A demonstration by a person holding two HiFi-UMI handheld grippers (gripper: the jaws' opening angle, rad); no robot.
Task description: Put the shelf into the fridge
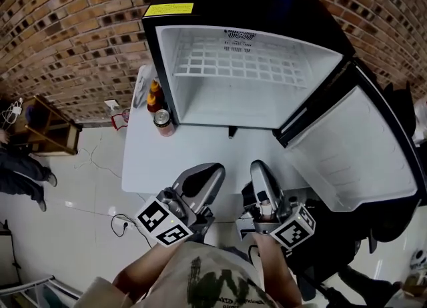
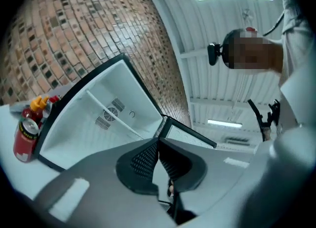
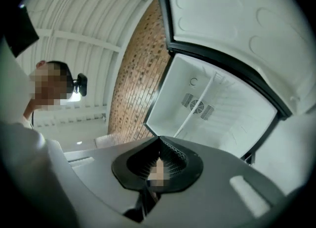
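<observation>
Two tools hang side by side over the near edge of the white table (image 1: 193, 150): the left gripper (image 1: 212, 171) and the right gripper (image 1: 259, 167). Both are well apart from the fridge (image 1: 167, 40), with bare table between. The door (image 1: 353, 147) stands wide open on the right. A can (image 1: 162, 121) and bottles (image 1: 154, 93) stand just beside the fridge's left wall. The shelf (image 1: 233, 65) lies flat inside the fridge. Each gripper's jaws are pressed together and hold nothing.

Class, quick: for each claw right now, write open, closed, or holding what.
Left claw: closed, holding nothing.
Right claw: closed, holding nothing.
</observation>
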